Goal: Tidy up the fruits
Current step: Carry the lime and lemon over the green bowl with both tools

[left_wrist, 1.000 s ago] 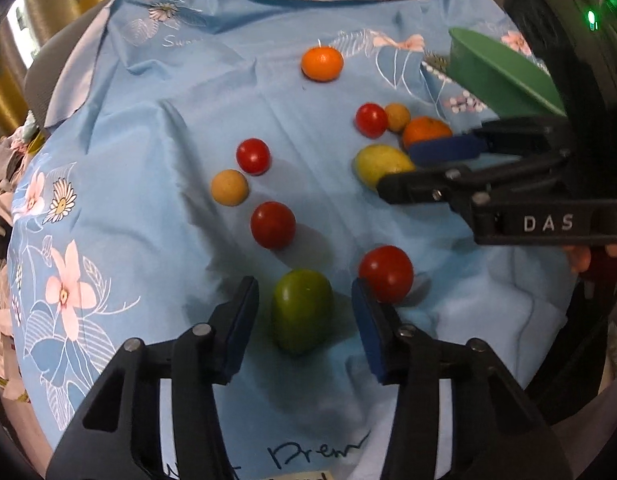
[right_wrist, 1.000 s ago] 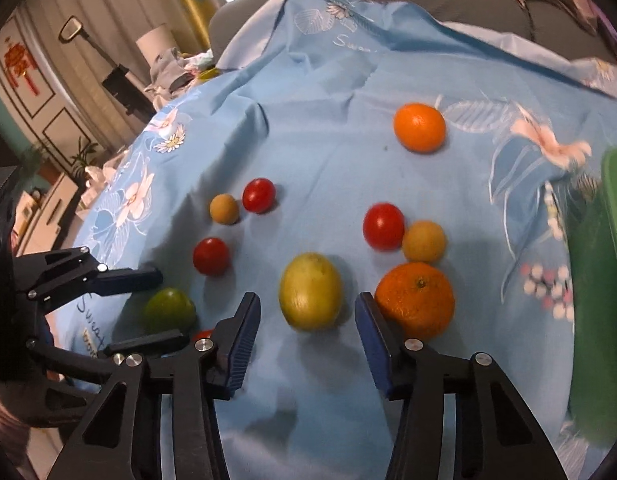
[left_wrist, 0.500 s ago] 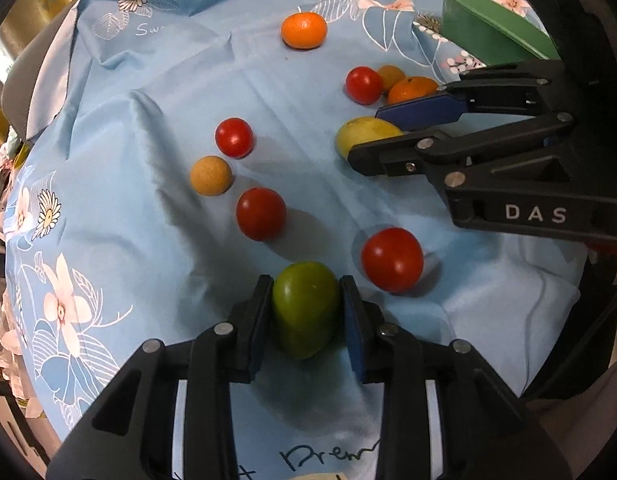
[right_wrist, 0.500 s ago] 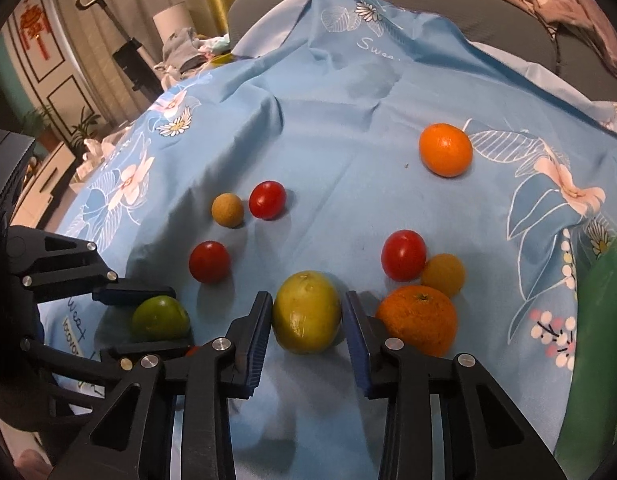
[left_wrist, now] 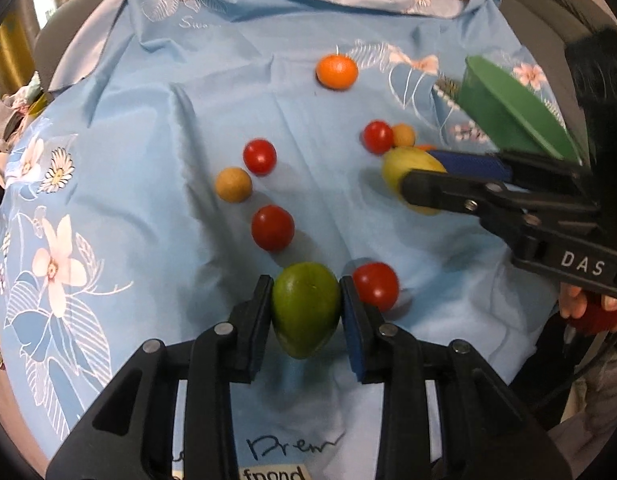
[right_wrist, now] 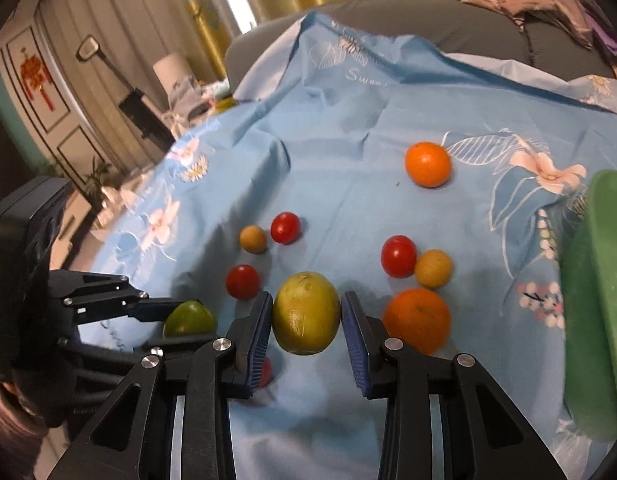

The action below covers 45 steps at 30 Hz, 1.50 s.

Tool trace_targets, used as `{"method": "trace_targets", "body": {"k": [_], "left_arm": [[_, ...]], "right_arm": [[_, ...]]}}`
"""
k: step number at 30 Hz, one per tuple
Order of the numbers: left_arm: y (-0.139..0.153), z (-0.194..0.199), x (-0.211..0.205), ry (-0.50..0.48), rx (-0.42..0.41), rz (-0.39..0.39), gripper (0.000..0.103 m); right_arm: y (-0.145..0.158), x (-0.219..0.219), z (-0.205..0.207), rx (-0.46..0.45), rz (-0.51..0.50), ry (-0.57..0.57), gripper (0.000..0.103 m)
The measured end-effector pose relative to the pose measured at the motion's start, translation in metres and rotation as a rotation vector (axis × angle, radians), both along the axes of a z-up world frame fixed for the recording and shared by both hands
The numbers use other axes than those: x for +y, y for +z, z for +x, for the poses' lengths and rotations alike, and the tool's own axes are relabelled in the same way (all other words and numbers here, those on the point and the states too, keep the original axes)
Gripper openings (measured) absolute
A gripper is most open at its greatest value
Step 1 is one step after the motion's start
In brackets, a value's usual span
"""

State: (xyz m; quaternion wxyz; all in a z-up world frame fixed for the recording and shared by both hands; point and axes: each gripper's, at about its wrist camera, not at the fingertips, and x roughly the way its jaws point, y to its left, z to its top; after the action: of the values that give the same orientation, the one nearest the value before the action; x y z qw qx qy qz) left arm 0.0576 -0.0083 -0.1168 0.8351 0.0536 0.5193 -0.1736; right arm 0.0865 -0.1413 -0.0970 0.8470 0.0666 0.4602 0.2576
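My left gripper (left_wrist: pixel 306 312) is shut on a green fruit (left_wrist: pixel 305 309), held just above the blue flowered cloth (left_wrist: pixel 148 208). My right gripper (right_wrist: pixel 307 314) is shut on a yellow-green fruit (right_wrist: pixel 306 312), also lifted a little off the cloth. In the left wrist view the right gripper (left_wrist: pixel 428 178) enters from the right with the yellow fruit (left_wrist: pixel 400 164) in it. Red tomatoes (left_wrist: pixel 272 227) (left_wrist: pixel 375 285) (left_wrist: pixel 259 156) (left_wrist: pixel 377 136), small tan-orange balls (left_wrist: pixel 233 184) (left_wrist: pixel 403 135) and oranges (left_wrist: pixel 336 72) (right_wrist: pixel 418 320) lie scattered on the cloth.
A green bowl (left_wrist: pixel 508 116) stands at the right edge of the cloth, seen large and close as the green bowl (right_wrist: pixel 600 300) in the right wrist view. The cloth covers a grey couch (right_wrist: pixel 428 20). Room furniture shows at the far left.
Both grippers went from open around their fruits to shut on them, then rose slightly with the green fruit and the yellow fruit off the cloth.
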Motion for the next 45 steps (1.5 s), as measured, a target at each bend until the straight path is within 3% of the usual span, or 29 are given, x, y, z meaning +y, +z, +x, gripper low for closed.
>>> {"method": "trace_targets", "body": {"k": [10,27,37,45], "left_arm": [[0.030,-0.010,-0.025,-0.050,-0.071,0.008,0.033],[0.069,0.008,-0.127,-0.228,-0.149,-0.006,0.033],[0.079,0.036,-0.211,-0.365,-0.168,-0.019,0.033],[0.058,0.056,-0.250,-0.385,-0.113,-0.022,0.033]], "right_arm": [[0.027,-0.043,-0.018,-0.057,0.094,-0.100,0.037],[0.052,-0.128,-0.046,-0.177,0.167,-0.286,0.037],[0.053,-0.188,-0.053,-0.211,0.114,-0.466,0.037],[0.037,-0.210,-0.050,-0.180,0.039,-0.538,0.037]]}}
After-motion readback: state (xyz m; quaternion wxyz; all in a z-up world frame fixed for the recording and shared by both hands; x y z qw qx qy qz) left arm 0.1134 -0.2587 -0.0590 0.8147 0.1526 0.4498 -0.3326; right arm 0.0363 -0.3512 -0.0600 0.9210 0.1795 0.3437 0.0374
